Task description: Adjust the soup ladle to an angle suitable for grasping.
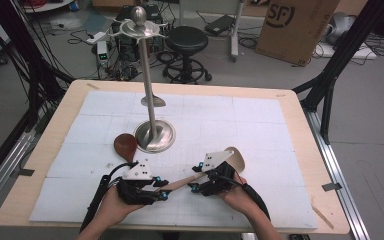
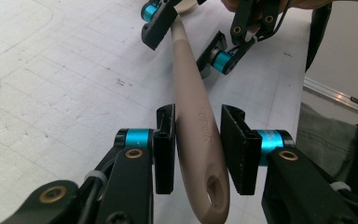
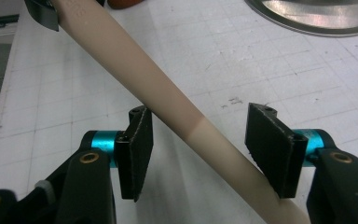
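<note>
A beige spoon (image 1: 180,183) lies slanted between my two grippers, its bowl (image 1: 236,157) at the right. My left gripper (image 1: 161,192) is shut on the spoon's handle (image 2: 193,93) near the end with the hole, both pads (image 2: 165,140) against its sides. My right gripper (image 1: 196,179) straddles the middle of the handle (image 3: 135,70) with its jaws apart. Its pads (image 3: 270,144) stand off the handle, which crosses the gap at a slant. In the left gripper view the right gripper (image 2: 186,39) sits farther up the handle.
A metal utensil stand (image 1: 154,136) with a round base, a tall pole and a ball-topped ring rises mid-table; a metal utensil (image 1: 152,101) hangs by the pole. A brown wooden spoon (image 1: 125,146) lies left of the base. White gridded mat (image 1: 260,125) covers the table.
</note>
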